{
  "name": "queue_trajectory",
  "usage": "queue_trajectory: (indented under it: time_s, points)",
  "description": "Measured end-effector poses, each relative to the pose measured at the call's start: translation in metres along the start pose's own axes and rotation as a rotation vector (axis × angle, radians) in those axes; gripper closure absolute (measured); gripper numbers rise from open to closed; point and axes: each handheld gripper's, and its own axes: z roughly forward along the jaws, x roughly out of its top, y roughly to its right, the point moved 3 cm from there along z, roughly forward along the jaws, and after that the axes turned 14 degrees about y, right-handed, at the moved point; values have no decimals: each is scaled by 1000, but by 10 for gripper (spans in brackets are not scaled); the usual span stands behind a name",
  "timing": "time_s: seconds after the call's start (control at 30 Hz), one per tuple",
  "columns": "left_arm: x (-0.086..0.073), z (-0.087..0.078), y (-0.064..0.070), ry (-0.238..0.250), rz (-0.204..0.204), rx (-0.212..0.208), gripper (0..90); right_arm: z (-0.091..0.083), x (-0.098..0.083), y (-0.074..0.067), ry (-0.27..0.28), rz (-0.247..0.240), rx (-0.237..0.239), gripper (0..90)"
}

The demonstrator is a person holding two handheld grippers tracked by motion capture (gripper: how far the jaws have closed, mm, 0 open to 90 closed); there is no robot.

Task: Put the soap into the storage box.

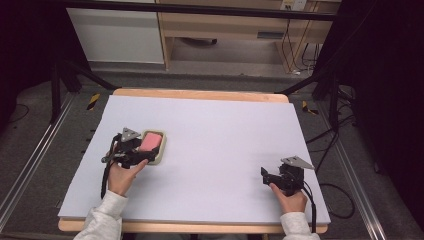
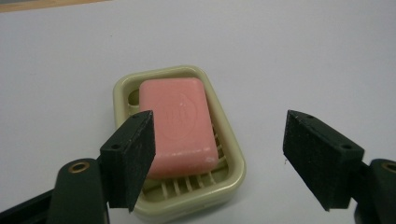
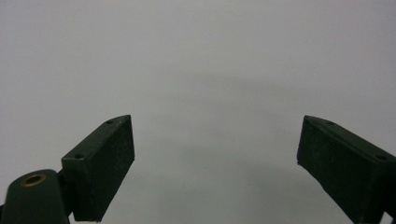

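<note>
Spread wide, the black jaws of the left gripper (image 2: 217, 156), clamped on nothing. Stood just short of the pink rectangular bar of soap (image 2: 180, 125), the near end of the bar half hidden behind the left-hand jaw and the right-hand jaw out over bare tabletop, well apart from it. Lay flat in a pale green plastic soap dish with a slatted floor (image 2: 233, 179), long side running away from the gripper. Judged an approach step, the reach for the soap or its dish, no contact yet. Next move likely to need a shift sideways to centre the jaws on the bar, then an advance and a close across its narrow width; smooth soap, so apt to slip under a shallow grip. Farther out, the white-covered table (image 1: 215, 125), dish toward its left side. Equally spread and empty over plain surface, the right gripper (image 3: 215, 163), well apart from the dish.
</note>
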Motion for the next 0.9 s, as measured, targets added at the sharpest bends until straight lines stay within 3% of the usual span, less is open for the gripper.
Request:
queue_trajectory:
  time_s: [0.1,0.4,0.47,0.67,0.9]
  points:
    - [-5,-8,-2,12,20,8,250,0,0,0,-2,0,-2,115]
    - [-28,-30,-16,49,-15,28,251,-1,0,1,0,4,-5,114]
    - [-33,-34,-19,45,-4,35,251,-2,-1,2,1,5,-6,114]
    - [-48,-44,-29,48,-21,54,250,-3,-1,6,1,11,-14,114]
    - [-55,-51,-36,42,-17,76,250,-5,-1,8,4,19,-22,114]
